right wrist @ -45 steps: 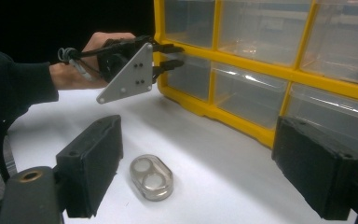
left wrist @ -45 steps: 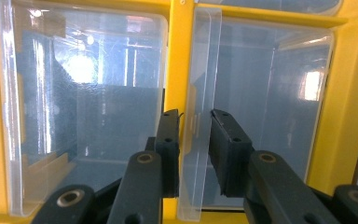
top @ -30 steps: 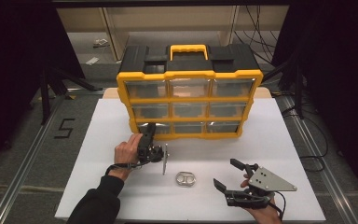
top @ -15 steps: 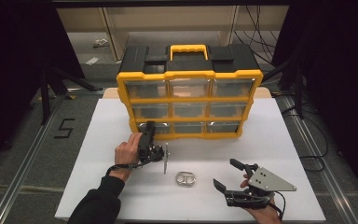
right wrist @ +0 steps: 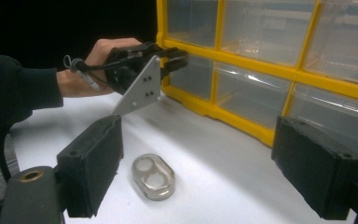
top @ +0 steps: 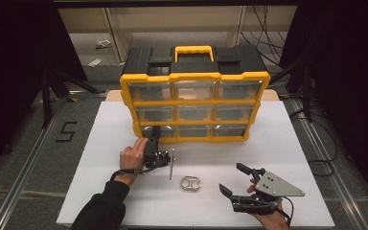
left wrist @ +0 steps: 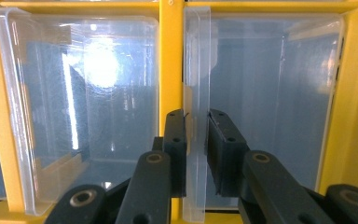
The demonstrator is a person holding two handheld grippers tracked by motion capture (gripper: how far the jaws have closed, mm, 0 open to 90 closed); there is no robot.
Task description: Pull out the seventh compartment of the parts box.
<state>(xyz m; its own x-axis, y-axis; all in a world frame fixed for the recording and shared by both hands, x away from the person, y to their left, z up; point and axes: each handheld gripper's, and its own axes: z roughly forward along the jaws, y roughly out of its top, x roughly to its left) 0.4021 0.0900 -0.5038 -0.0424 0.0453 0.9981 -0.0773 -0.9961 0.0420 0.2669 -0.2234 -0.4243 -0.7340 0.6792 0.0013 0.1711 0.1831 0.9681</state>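
a clear drawer pull-tab [left wrist: 195,116] on the bottom-left drawer [top: 159,131] of a yellow-and-black parts organiser [top: 194,96] sits between the jaws of the left gripper [left wrist: 196,135], which have just been closing on it. in the left gripper view the tab, a thin clear flange, runs upright between the two black pads, which pinch it from either side; the gripper is rolled so the drawer fronts read sideways there. seen from above, the left hand [top: 133,155] holds that gripper low against the cabinet's bottom row, at the front of the white table [top: 100,143]. the organiser stands upright at the table's middle, its nine clear drawers shut and its yellow handle [top: 192,51] on top. a small clear two-well piece [top: 190,183] lies flat on the table, well apart from the cabinet and between the two hands. the right gripper [top: 232,180] rests near the table's front edge, jaws spread wide with nothing between them.
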